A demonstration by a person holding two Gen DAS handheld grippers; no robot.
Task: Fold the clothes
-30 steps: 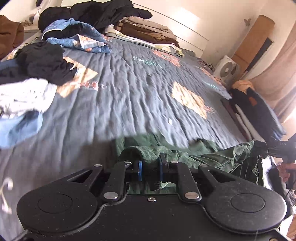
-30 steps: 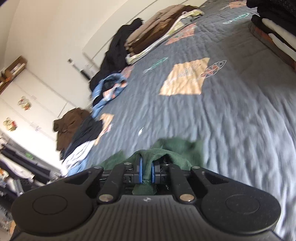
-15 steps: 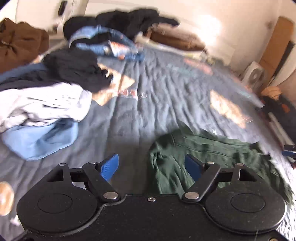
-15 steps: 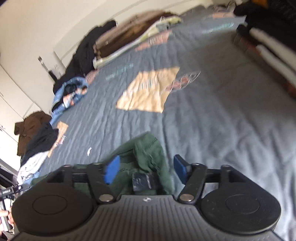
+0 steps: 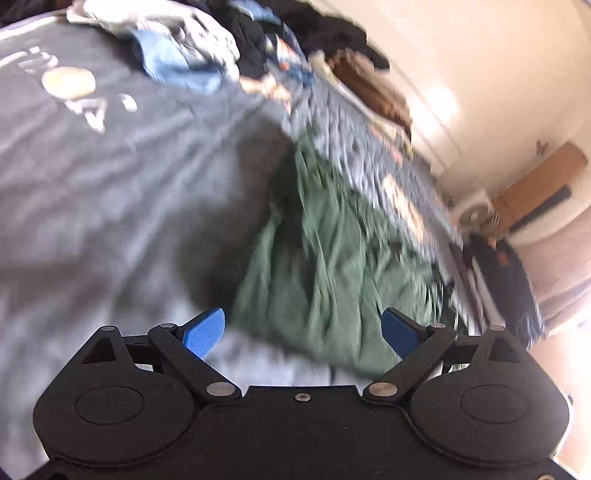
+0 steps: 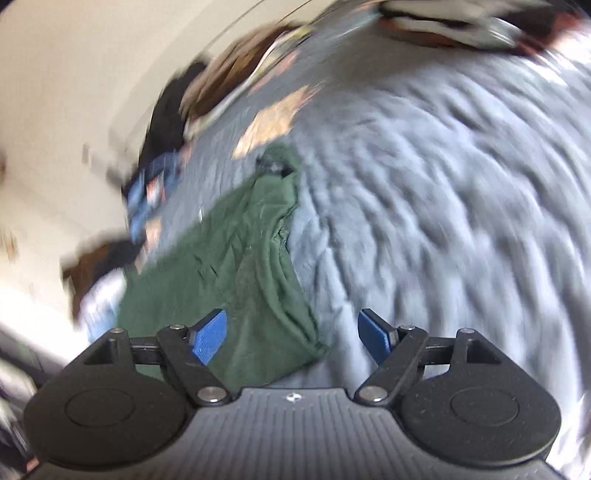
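Regrasping green garment (image 5: 332,258) on the bed (image 5: 110,184)
Left gripper (image 5: 303,328), right gripper (image 6: 291,332): jaws opening wide, empty; grab flat edges squarely before folding.

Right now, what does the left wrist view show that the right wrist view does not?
Only the left wrist view shows the left gripper, a white fan by the far wall and a light blue garment in the clothes pile. Only the right wrist view shows the right gripper and a folded stack at the bed's far edge. Both show the green garment lying released on the grey quilt, with blue pads apart, jaws opening on nothing.
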